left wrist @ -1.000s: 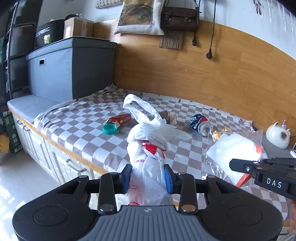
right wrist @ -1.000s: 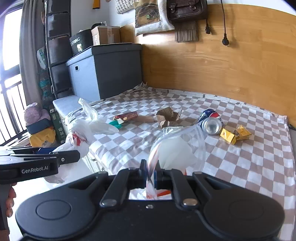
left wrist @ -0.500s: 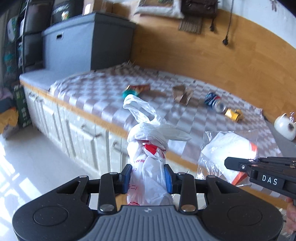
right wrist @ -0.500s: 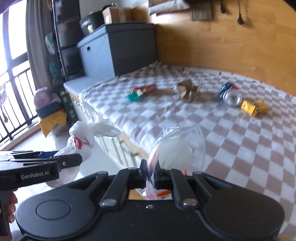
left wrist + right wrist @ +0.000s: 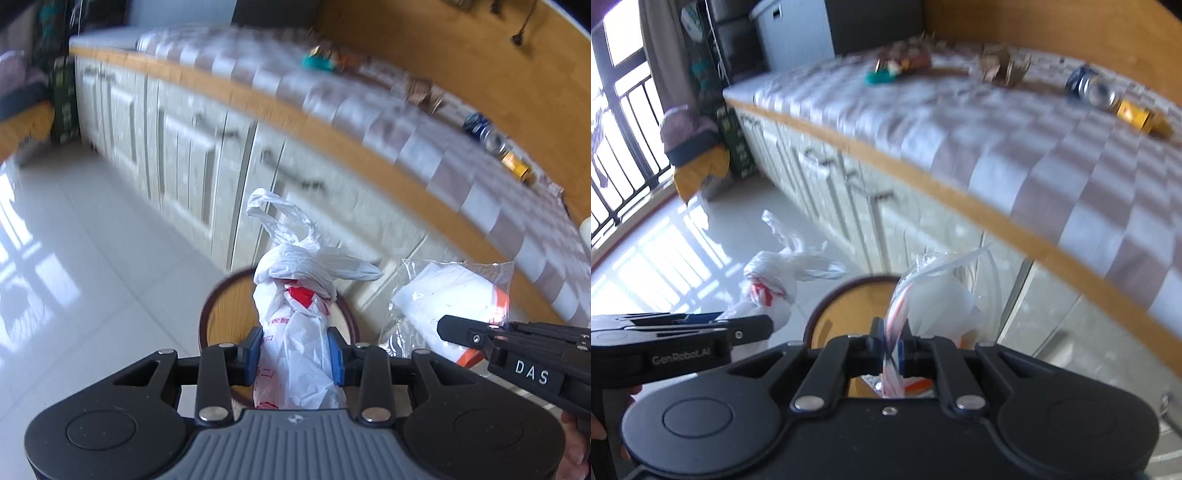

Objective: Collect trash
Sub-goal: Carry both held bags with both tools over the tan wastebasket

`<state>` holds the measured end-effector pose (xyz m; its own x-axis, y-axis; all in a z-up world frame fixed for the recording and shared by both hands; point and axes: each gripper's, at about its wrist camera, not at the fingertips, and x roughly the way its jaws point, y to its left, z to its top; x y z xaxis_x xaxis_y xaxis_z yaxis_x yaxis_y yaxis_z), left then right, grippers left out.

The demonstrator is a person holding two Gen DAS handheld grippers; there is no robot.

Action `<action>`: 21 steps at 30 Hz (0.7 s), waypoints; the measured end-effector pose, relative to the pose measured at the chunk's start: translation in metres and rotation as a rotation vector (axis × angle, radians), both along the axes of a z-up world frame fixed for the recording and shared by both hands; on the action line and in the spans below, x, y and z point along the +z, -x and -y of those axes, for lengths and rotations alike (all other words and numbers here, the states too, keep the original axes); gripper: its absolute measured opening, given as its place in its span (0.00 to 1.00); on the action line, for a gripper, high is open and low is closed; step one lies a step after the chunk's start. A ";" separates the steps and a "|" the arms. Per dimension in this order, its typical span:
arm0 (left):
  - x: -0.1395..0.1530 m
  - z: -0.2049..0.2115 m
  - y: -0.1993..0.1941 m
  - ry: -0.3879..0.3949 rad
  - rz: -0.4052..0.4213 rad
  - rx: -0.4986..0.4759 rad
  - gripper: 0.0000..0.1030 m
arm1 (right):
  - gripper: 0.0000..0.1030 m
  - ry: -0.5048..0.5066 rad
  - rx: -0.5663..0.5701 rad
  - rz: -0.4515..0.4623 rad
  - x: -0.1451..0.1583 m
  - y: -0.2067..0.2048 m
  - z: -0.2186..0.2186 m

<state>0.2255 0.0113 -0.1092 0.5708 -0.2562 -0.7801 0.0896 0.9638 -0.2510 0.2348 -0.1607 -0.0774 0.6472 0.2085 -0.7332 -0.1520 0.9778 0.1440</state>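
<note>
My left gripper (image 5: pixel 295 356) is shut on a knotted white plastic bag (image 5: pixel 297 295) with red print, held over a round wooden bin (image 5: pixel 229 314) with a dark rim on the floor. My right gripper (image 5: pixel 891 349) is shut on the striped edge of a clear zip bag (image 5: pixel 938 299) with white contents, above the same bin (image 5: pixel 846 306). In the left wrist view the zip bag (image 5: pixel 450 295) hangs to the right of the white bag, with the right gripper (image 5: pixel 461 332) on it. The white bag (image 5: pixel 772 280) and left gripper (image 5: pixel 750 326) show at lower left in the right wrist view.
A checkered bed (image 5: pixel 1015 147) on pale cabinet drawers (image 5: pixel 192 147) still carries a crushed can (image 5: pixel 1089 86), yellow wrappers (image 5: pixel 1137 116), crumpled cardboard (image 5: pixel 1001 68), a teal lid (image 5: pixel 879 77) and a red packet. White tiled floor (image 5: pixel 74 258) lies to the left; bags are piled by the balcony rail.
Both grippers have dropped from bed height down beside the cabinet front, each still holding its bag. The round bin has come into view beneath them.
</note>
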 end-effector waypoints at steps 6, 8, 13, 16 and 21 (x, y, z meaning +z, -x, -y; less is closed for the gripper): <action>-0.035 -0.009 -0.008 0.043 -0.094 0.039 0.37 | 0.07 0.019 0.024 -0.085 -0.033 -0.004 -0.007; -0.046 -0.014 -0.011 0.063 -0.125 0.064 0.37 | 0.07 0.017 0.025 -0.113 -0.041 -0.009 -0.007; -0.070 -0.022 -0.025 0.086 -0.155 0.119 0.37 | 0.07 0.027 0.027 -0.161 -0.064 -0.018 -0.010; -0.085 -0.026 -0.037 0.110 -0.178 0.151 0.37 | 0.07 0.029 0.027 -0.188 -0.077 -0.026 -0.011; -0.113 -0.028 -0.058 0.139 -0.220 0.187 0.37 | 0.07 0.027 0.027 -0.228 -0.098 -0.044 -0.010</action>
